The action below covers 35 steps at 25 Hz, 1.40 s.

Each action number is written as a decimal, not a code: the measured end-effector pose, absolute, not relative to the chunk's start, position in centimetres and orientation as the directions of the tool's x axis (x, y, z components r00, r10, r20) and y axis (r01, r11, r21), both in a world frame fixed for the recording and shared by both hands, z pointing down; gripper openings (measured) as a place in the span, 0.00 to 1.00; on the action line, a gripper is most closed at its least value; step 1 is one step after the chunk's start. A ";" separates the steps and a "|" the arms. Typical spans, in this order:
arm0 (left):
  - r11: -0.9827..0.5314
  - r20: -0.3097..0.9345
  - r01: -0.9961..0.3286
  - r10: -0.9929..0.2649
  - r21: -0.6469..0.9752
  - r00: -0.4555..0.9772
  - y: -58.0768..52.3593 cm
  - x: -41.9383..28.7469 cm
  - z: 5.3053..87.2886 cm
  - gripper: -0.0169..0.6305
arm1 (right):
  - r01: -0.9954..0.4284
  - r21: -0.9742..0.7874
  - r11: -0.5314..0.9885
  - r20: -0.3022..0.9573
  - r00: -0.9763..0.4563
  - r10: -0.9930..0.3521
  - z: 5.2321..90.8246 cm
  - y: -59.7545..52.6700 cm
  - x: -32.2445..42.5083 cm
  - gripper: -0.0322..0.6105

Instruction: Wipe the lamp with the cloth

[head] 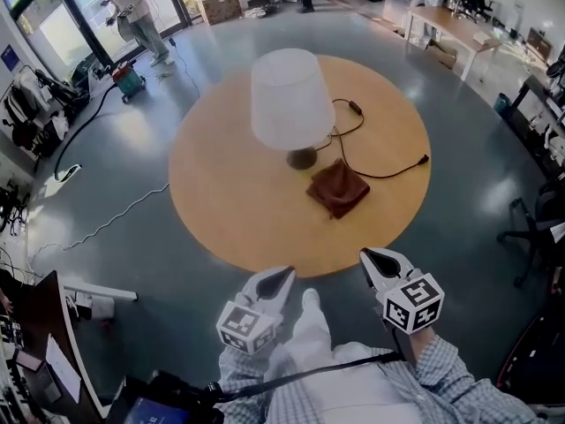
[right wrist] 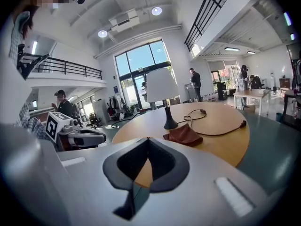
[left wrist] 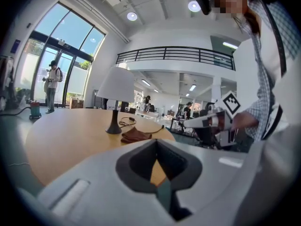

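L & R grippers, both closed & empty, hovered near table w/ lamp, cloth.

one lamp, one cloth, two tongs

On the table, the cloth lies just beside the lamp, to its right, with the cable behind.
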<state>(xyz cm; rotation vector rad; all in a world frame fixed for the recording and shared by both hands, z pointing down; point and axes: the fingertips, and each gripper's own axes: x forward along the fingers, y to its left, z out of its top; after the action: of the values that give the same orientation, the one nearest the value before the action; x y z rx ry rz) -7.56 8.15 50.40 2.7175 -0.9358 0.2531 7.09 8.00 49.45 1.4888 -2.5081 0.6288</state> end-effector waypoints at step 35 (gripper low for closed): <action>-0.574 -0.231 -0.208 -0.598 0.792 0.768 -13.7 -2.8 47.8 0.24 | -0.858 -0.232 0.458 0.409 -0.513 -0.754 49.8 -8.6 8.3 0.05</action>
<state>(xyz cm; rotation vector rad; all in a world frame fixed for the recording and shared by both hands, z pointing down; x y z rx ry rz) -2.75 -13.65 47.78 2.1597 -0.5988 -0.6221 8.25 -8.59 49.84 1.3907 -2.4614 0.6054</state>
